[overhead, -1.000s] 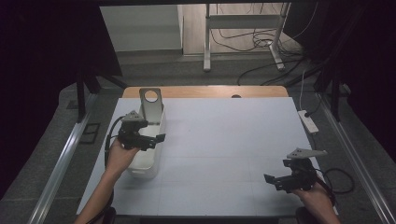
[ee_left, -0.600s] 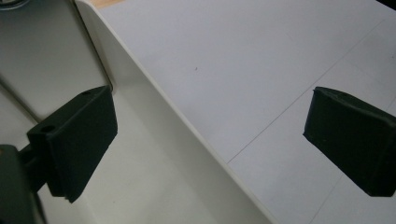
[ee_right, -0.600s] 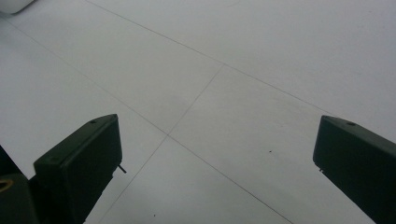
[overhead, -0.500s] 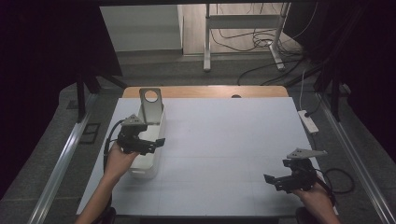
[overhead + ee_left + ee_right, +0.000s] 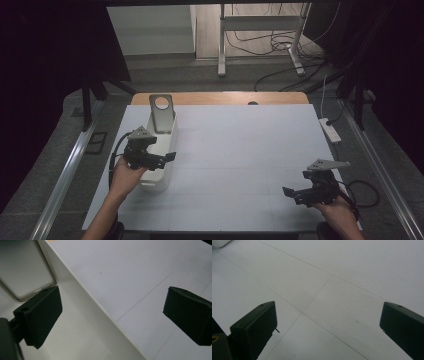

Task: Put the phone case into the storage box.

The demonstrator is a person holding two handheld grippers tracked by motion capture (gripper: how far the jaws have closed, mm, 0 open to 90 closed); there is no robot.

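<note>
A long white bin [image 5: 165,137] lies along the table's left side. A grey metal plate with a round hole [image 5: 162,112] stands in its far end. My left gripper [image 5: 167,158] is open and straddles the bin's right wall [image 5: 100,306]. One jaw is inside the bin near the grey plate [image 5: 22,270] and the other is over the table outside. In the left gripper view the gripper [image 5: 112,312] holds nothing. My right gripper [image 5: 292,194] hovers open above the bare white table [image 5: 337,277] at the near right, with nothing between its fingers [image 5: 327,325].
A white power strip [image 5: 330,129] lies at the table's right edge. The far edge shows a wooden strip [image 5: 220,98]. Beyond it, a metal stand [image 5: 260,45] and cables sit on the floor. A corner of the bin [image 5: 219,242] shows at the top left of the right gripper view.
My left gripper has slid a little along the bin toward the near end. The right gripper has stayed put.
</note>
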